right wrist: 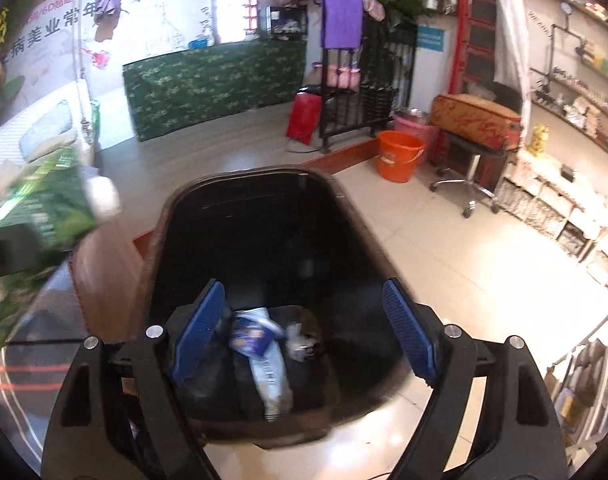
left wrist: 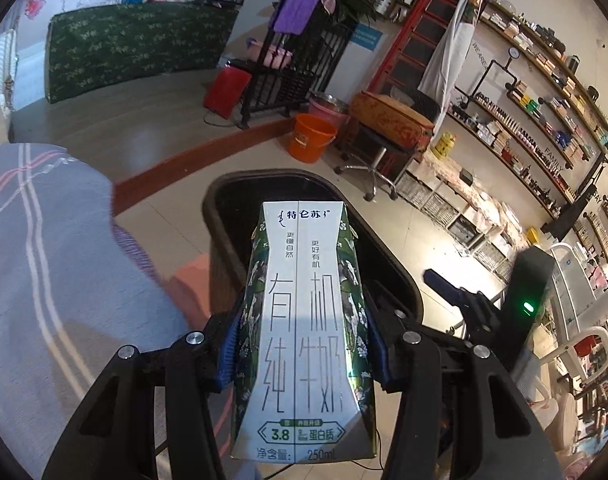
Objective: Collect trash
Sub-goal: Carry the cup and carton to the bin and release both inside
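Over the bin (right wrist: 263, 216) mouth, the left gripper (left wrist: 301, 344) clamps a milk carton (left wrist: 299, 332), not yet dropped. The right gripper (right wrist: 304, 336) hangs wide and empty above wrappers (right wrist: 259, 344) already inside. Carton's next, likely more beyond.

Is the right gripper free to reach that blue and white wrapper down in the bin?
Probably yes. The right gripper is open and empty above the bin, whose mouth is uncovered, and the blue and white wrapper lies on top at the bottom, though deep.
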The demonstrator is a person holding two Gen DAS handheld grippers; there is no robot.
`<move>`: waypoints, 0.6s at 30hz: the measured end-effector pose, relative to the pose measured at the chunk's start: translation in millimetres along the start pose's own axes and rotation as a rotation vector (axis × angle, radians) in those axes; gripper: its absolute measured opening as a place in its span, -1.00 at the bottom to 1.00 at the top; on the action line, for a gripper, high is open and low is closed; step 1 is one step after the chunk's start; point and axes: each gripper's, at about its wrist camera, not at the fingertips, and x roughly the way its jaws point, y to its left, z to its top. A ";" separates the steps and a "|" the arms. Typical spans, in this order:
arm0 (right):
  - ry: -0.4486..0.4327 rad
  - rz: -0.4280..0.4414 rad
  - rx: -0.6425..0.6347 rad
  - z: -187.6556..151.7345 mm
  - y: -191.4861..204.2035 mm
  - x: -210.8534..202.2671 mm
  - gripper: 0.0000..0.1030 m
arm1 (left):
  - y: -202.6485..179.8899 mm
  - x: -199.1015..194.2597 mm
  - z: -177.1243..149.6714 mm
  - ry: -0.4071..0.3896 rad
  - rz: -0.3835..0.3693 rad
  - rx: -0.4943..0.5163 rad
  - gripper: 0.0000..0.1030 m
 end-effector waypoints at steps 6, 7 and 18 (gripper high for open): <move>-0.022 -0.047 0.055 -9.1 -25.7 -15.6 0.57 | -6.3 38.0 4.1 0.077 -0.021 -0.030 -0.02; -0.023 -0.051 0.056 -6.8 -28.7 -15.5 0.57 | -8.3 41.9 4.3 0.086 -0.024 -0.029 -0.02; -0.051 -0.100 0.119 2.4 -59.3 -21.5 0.57 | -28.7 76.4 8.9 0.150 0.001 0.028 0.00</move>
